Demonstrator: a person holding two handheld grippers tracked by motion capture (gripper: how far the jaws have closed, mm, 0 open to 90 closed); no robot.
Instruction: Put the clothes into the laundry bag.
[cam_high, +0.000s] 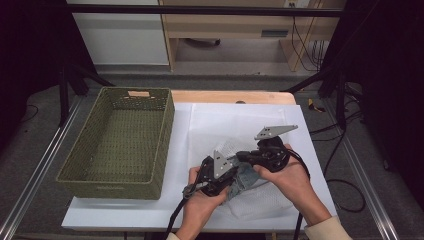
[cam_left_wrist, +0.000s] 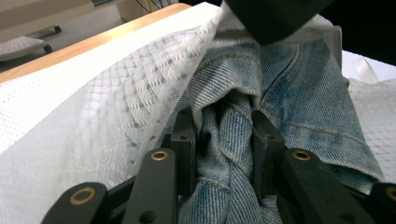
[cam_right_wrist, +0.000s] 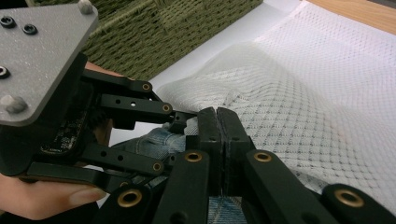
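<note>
grippers: 2, left gripper (cam_high: 234, 165) and right gripper (cam_high: 243, 156) | denim garment (cam_left_wrist: 261, 107): 1 | white mesh bag (cam_right_wrist: 299, 93): 1 | green woven basket (cam_high: 112, 172): 1 | surface (cam_high: 125, 212): 1

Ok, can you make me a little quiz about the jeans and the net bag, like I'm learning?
1. True or false: the left gripper is shut on the denim garment.
2. What stands at the table's left side: A a green woven basket, B a red bucket, C a blue box?
3. What is the white mesh bag doing to the denim?

Key:
1. True.
2. A.
3. It is draped partly over it.
</note>
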